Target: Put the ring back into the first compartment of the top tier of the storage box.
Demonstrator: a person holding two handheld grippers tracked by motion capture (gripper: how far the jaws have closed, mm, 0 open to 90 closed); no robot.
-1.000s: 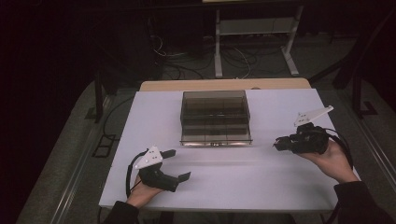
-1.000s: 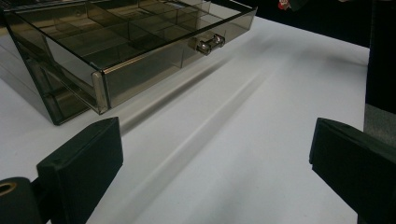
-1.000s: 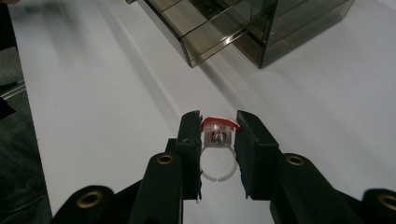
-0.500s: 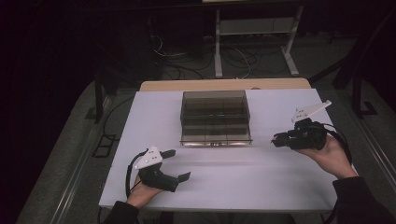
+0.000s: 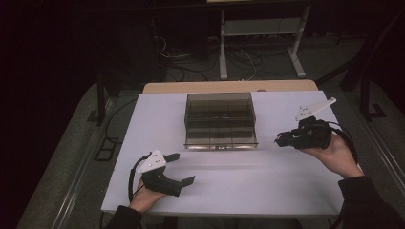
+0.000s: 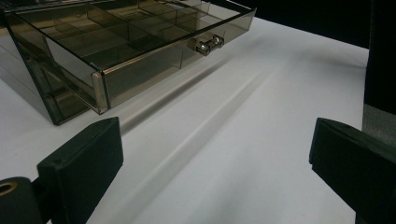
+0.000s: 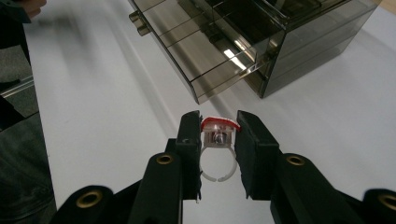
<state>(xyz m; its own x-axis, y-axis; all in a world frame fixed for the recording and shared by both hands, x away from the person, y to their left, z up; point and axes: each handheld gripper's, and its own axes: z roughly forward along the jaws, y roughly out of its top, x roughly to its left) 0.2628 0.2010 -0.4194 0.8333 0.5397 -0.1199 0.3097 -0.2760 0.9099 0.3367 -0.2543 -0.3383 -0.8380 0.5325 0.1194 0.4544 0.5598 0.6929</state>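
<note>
In the high view, the right gripper [image 5: 282,140] is hovering just right of the smoky plastic drawer box [image 5: 219,119], whose top drawer is standing pulled out toward the person, while the left gripper [image 5: 179,168] is resting spread wide on the white table [image 5: 267,186], well apart from the box. In the left gripper view, the open drawer [image 6: 140,32] and its metal knob [image 6: 206,44] are lying ahead, nothing between the jaws. In the right gripper view, the jaws are pinching a clear plastic ring with a red top [image 7: 217,135] by its head. A good placement is probably calling for carrying it level over one compartment [image 7: 196,44], lowering first, then releasing gently.
</note>
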